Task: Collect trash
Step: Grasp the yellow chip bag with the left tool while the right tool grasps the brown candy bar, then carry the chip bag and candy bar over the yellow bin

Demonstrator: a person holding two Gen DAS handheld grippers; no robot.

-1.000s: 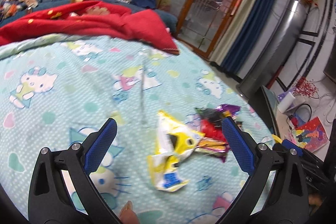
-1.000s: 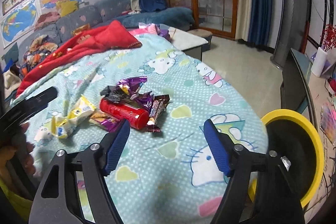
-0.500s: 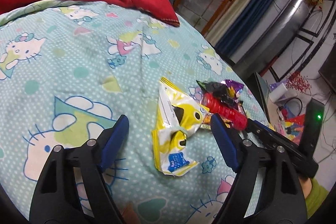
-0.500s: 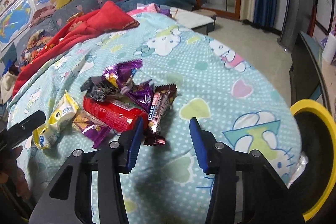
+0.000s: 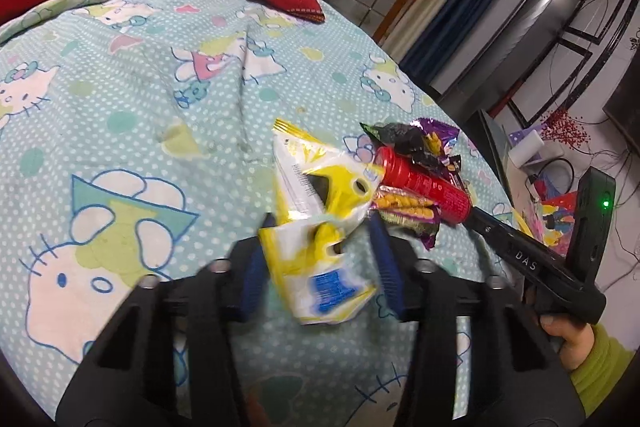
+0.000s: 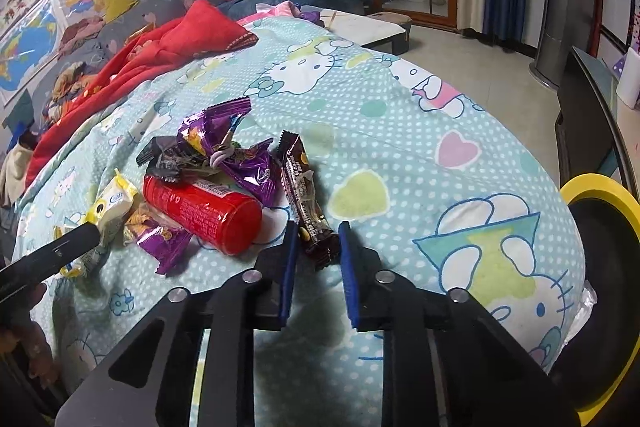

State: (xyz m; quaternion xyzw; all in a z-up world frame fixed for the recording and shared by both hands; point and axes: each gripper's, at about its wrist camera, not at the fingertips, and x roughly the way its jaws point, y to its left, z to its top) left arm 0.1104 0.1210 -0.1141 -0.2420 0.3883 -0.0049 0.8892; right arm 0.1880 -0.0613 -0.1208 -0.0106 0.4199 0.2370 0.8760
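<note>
- Left wrist view: the left gripper point(image 5: 320, 259) sits low in the centre of the frame, its jaws closing around the crumpled yellow and white wrapper point(image 5: 316, 223). The wrapper lies between the blue pads, which do not yet seem to press it on both sides.
- Coming down on the wrapper's bunched middle looks chosen so that the loose film gathers between the pads rather than slipping out.
- Just right of the wrapper lies the rest of the litter: a red tube point(image 5: 424, 183) under a heap of purple and black wrappers point(image 5: 416, 139), all on the cartoon-cat bedsheet point(image 5: 140, 115).
- The right gripper reaches into that heap from the lower right of the frame, with a hand in a green sleeve point(image 5: 600, 367) behind it.
- Right wrist view: the right gripper point(image 6: 316, 247), at lower centre, has its jaws closing on the near end of the dark brown bar wrapper point(image 6: 304, 195). That end is between the pads, with a thin gap showing on each side.
- Taking the bar by its free end probably keeps the fingers clear of the red tube just to the left.
- A yellow-rimmed bin point(image 6: 600, 267) at the right edge, beside the bed, is likely where the trash goes.
</note>
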